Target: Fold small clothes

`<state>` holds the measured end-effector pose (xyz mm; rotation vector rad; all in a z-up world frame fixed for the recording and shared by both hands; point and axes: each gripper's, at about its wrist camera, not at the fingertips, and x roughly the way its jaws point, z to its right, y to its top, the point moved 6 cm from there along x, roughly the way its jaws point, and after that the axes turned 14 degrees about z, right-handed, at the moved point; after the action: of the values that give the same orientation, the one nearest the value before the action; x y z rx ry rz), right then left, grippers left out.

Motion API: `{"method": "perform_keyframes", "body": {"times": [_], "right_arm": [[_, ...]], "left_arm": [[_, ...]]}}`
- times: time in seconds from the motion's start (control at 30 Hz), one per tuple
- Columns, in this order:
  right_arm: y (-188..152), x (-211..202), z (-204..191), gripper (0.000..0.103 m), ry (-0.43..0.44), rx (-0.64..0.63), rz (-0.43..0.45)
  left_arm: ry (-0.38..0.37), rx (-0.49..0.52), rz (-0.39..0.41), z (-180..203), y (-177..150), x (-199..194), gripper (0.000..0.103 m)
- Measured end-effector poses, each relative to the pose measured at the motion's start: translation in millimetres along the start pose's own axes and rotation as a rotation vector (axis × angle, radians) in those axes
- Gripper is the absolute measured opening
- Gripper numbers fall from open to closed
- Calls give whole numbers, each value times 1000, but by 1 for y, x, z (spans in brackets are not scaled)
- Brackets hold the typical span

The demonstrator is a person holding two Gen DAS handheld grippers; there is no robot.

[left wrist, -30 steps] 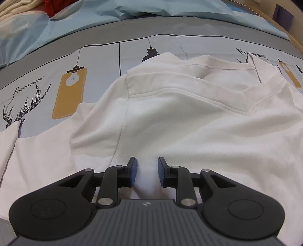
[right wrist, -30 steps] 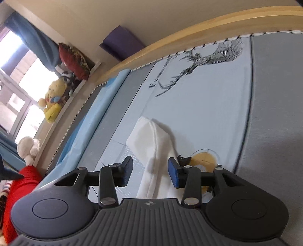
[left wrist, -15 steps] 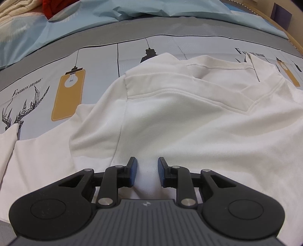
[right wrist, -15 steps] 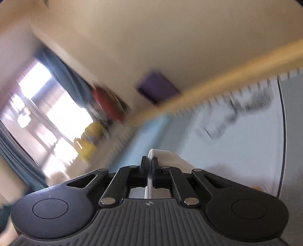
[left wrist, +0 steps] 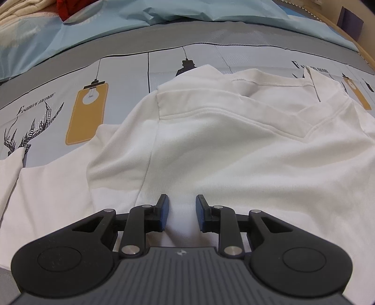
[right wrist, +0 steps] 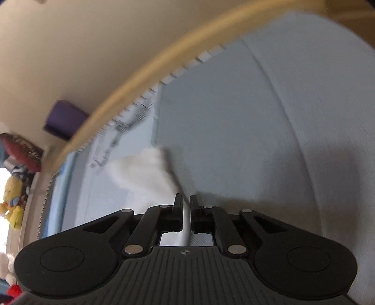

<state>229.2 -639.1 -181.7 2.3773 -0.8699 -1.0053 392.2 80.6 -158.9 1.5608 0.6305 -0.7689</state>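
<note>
White top (left wrist: 211, 150) lies spread on the printed bedsheet (left wrist: 46, 117), collar at 12 o'clock, barely folded. Left gripper (left wrist: 180, 211) rests spread on it; right gripper (right wrist: 186, 211) pinches its sleeve (right wrist: 145, 171).

White sweatshirt (left wrist: 234, 145) spread over printed bedsheet (left wrist: 126, 70), filling centre and right of frame. Left gripper (left wrist: 180, 212) low centre, jaws apart, fabric ridge between blue pads (left wrist: 164, 211). Light-blue quilt (left wrist: 164, 14) along top edge.
</note>
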Motion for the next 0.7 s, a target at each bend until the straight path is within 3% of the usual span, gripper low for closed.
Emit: {"method": "perform_keyframes", "body": {"times": [0.03, 0.1, 0.17, 0.27, 0.33, 0.37, 0.4, 0.47, 0.5, 0.53, 0.6, 0.67, 0.7], "right_arm": [[3, 3, -7, 19, 35, -27, -1], [1, 12, -16, 49, 64, -61, -5], [1, 31, -13, 50, 60, -67, -30], [0, 51, -14, 48, 97, -101, -32], [-1, 60, -26, 24, 150, -189, -48], [-4, 65, -33, 3, 188, -208, -71], [-4, 65, -39, 3, 220, -223, -69], [11, 55, -45, 2, 251, -232, 56], [22, 53, -40, 2, 208, -199, 108], [32, 57, -30, 2, 113, -172, 132], [38, 66, -8, 3, -47, -149, 132], [32, 68, 3, 3, -87, -177, 96], [32, 64, -2, 9, -102, -225, 119]], "left_arm": [[1, 1, 0, 0, 0, 0, 28], [2, 8, 1, 1, 0, 0, 29], [1, 18, 2, 1, -1, 1, 29], [-5, 24, 2, 1, -1, 1, 29], [-7, 28, 1, 1, -1, 1, 29], [-8, 32, 1, 1, -1, 1, 29], [-9, 35, 2, 2, 0, 1, 29], [-9, 36, 5, 2, 0, 1, 30], [-10, 32, 5, 2, 0, 0, 30], [-12, 28, 6, 1, 1, -1, 30], [-32, 17, 6, 1, 2, -4, 30], [-47, 15, 20, 0, 4, -12, 30], [-51, 14, 32, -1, 5, -16, 31]]}}
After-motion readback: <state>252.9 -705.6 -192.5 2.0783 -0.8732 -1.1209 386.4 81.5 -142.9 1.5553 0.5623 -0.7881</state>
